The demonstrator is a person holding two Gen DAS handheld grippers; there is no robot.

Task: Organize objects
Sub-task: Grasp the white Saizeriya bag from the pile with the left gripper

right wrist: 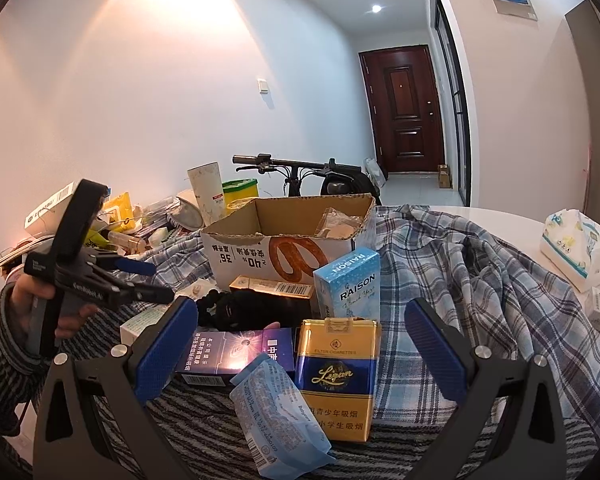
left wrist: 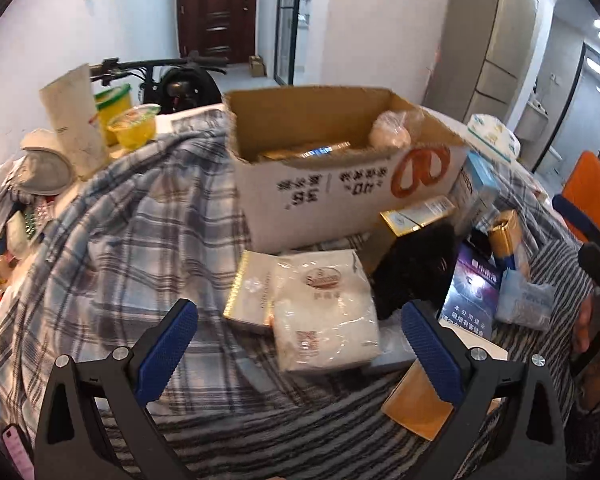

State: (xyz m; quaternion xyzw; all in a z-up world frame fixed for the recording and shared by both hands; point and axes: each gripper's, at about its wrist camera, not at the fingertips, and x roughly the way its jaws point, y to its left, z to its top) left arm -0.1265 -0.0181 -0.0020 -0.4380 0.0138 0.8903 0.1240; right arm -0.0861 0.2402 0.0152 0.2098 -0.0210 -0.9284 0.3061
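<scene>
My left gripper point(left wrist: 300, 344) is open, low over a white plastic-wrapped packet point(left wrist: 324, 316) and a gold-edged white box point(left wrist: 250, 292) lying beside it. Behind them stands an open cardboard box point(left wrist: 320, 184) with a wrapped bun point(left wrist: 388, 132) and flat packs inside. My right gripper point(right wrist: 300, 344) is open too, with a yellow and blue cigarette carton point(right wrist: 338, 376), a light blue packet point(right wrist: 276, 412) and a purple box point(right wrist: 236, 352) between its fingers, not gripped. A blue Raison box point(right wrist: 348, 284) stands behind, against the cardboard box point(right wrist: 288, 240). The left gripper point(right wrist: 162, 282) shows at the left, in a hand point(right wrist: 64, 316).
A plaid cloth point(right wrist: 460, 280) and a striped cloth point(left wrist: 260, 440) cover the table. A heap of small clutter point(right wrist: 132, 220) lies at the far left, a black bundle point(right wrist: 252, 308) in the middle, a tissue pack point(right wrist: 576, 244) at the right. A bike's handlebars point(right wrist: 296, 164) stand behind.
</scene>
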